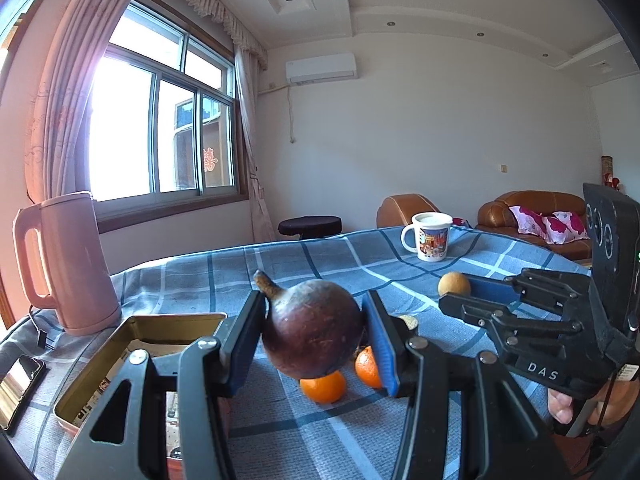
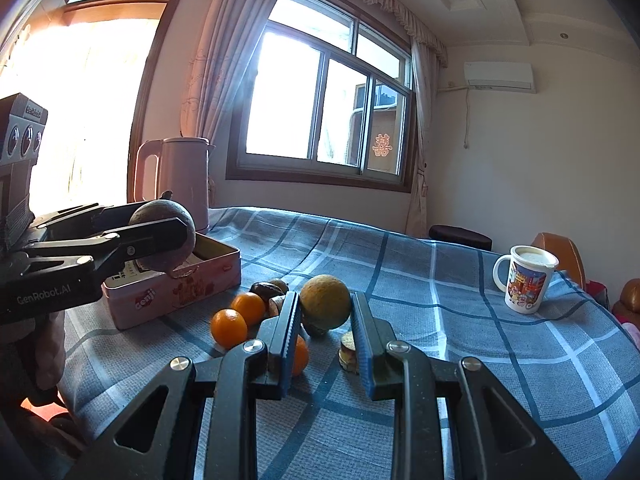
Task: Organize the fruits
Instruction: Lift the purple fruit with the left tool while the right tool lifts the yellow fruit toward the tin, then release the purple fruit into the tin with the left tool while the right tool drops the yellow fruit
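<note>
My left gripper (image 1: 313,320) is shut on a dark purple-brown round fruit (image 1: 312,336) with a stubby stem, held above the table. In the right wrist view that fruit (image 2: 160,210) hangs over the open pink tin (image 2: 172,296). My right gripper (image 2: 325,312) is shut on a yellow-brown round fruit (image 2: 325,300), also seen small in the left wrist view (image 1: 454,284). Three small oranges (image 2: 229,328) (image 2: 249,307) (image 2: 301,356) lie on the blue checked cloth (image 2: 440,320) below the grippers, next to some dark nut-like pieces (image 2: 266,290).
The tin (image 1: 132,364) stands open at the left with paper inside. A pink kettle (image 1: 68,264) stands behind it and a phone (image 1: 20,380) lies at the left edge. A printed mug (image 2: 524,280) stands far right. A small round cake-like piece (image 2: 347,354) lies under my right fingers.
</note>
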Motion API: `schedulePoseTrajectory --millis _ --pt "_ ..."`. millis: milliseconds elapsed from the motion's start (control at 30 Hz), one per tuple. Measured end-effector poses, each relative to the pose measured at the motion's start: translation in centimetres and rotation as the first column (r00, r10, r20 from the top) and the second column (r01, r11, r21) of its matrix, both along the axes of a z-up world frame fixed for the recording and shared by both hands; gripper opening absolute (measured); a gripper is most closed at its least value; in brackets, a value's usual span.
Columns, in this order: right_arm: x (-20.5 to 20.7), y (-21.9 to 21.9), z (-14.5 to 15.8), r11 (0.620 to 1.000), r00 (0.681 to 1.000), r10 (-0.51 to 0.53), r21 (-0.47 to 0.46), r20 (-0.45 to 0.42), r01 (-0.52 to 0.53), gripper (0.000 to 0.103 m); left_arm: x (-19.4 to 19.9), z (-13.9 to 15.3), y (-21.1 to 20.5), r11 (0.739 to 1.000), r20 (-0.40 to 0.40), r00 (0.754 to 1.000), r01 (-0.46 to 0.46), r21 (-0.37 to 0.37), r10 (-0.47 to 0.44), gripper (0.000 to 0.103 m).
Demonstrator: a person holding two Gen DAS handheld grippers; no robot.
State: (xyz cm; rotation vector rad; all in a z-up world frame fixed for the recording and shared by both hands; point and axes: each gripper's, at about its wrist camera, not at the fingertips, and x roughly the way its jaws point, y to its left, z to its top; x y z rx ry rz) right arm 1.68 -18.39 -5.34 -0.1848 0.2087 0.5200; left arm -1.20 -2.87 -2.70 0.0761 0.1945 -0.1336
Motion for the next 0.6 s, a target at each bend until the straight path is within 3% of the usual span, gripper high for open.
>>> schedulePoseTrajectory --millis 600 --pt "0.9 5.4 3.5 0.989 0.989 0.148 0.002 -0.032 -0.148 0.028 0.6 0.5 4.0 0.993 -0.033 0.994 -0.11 -0.031 0.109 0.052"
